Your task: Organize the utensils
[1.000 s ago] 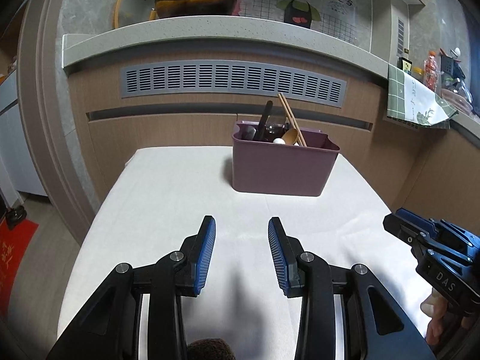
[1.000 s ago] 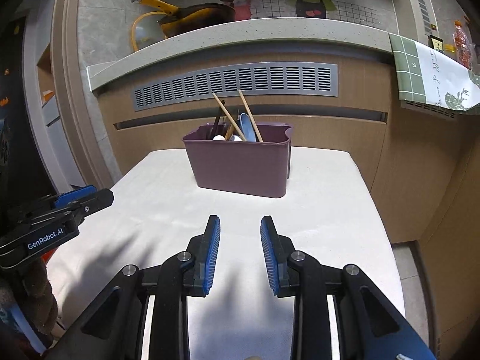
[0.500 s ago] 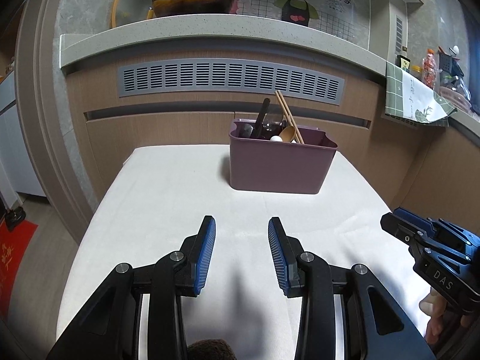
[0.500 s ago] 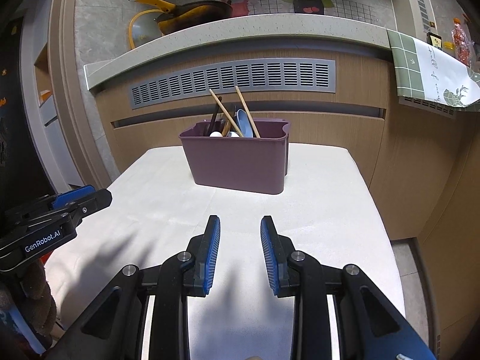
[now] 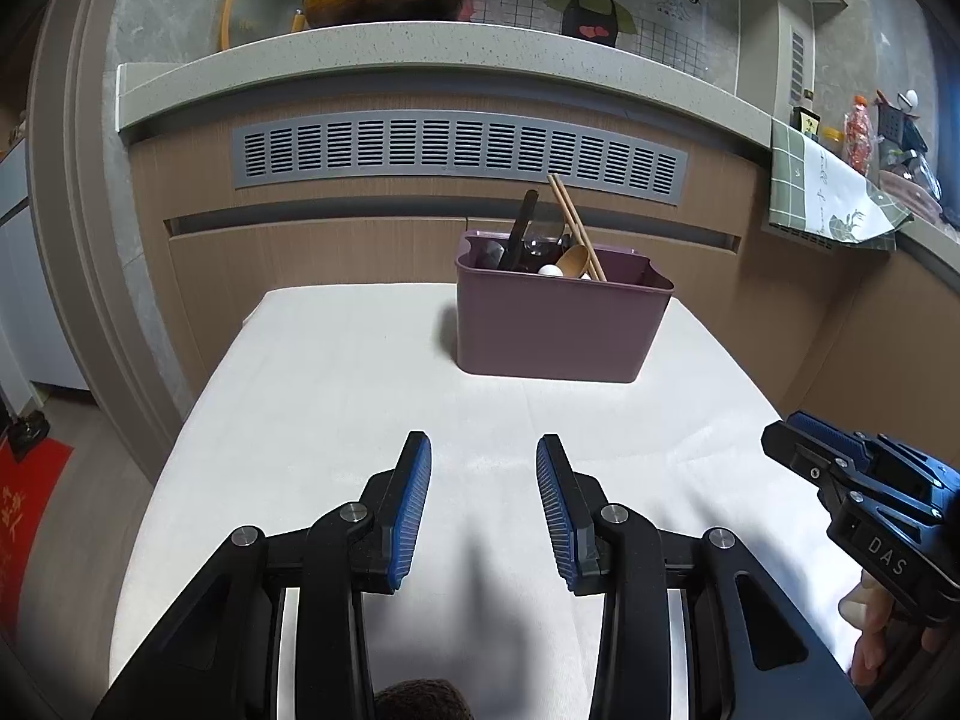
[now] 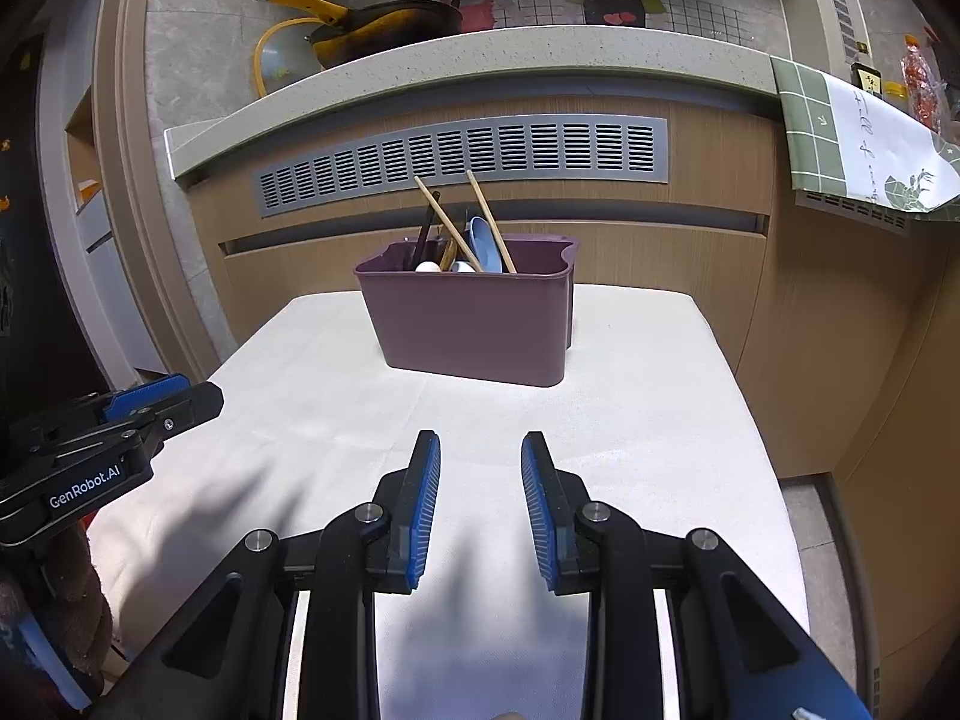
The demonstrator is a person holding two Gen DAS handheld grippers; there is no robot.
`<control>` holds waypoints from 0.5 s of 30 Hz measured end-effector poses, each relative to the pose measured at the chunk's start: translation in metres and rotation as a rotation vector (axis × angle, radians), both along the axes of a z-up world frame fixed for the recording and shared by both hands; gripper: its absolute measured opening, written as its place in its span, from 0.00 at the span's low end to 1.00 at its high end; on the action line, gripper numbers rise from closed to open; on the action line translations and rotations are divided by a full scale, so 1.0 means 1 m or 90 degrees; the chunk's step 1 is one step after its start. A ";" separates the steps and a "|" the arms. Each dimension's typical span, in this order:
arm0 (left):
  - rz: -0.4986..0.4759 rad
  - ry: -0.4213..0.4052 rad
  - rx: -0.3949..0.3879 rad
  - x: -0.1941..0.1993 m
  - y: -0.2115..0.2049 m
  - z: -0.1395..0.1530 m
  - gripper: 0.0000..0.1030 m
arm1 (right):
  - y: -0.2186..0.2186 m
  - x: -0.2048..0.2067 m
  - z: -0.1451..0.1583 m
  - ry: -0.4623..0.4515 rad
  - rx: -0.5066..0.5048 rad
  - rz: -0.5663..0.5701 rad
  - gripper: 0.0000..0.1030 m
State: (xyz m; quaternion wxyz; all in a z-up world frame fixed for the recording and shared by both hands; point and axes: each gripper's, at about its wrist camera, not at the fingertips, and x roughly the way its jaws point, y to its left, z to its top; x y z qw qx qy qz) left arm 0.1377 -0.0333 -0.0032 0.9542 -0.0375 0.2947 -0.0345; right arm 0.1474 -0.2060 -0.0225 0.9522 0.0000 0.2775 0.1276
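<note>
We see a white table (image 5: 336,396) below a stone counter (image 5: 420,48) (pan on top). Purple bin (image 5: 558,324) of utensils (image 6: 474,240) sits far-centre. Left gripper (image 5: 483,462) and right gripper (image 6: 480,456): fingers apart, empty.

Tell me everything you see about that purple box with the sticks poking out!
The purple plastic bin is a deep rectangular tub with rounded corners and a lipped rim, notched at one corner. It stands upright at the far end of the white-covered table, apart from both grippers. Wooden chopsticks, a wooden spoon and dark utensils lean inside.
</note>
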 end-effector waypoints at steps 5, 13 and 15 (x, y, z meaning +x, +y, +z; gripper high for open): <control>-0.001 0.000 -0.001 0.000 0.000 -0.001 0.37 | -0.001 0.000 0.000 0.001 0.000 0.001 0.26; -0.004 0.002 0.001 0.000 -0.001 -0.003 0.37 | -0.001 0.000 0.000 0.001 0.001 0.001 0.26; -0.006 0.003 0.001 0.000 -0.001 -0.004 0.37 | -0.001 0.000 0.000 0.001 0.001 0.001 0.26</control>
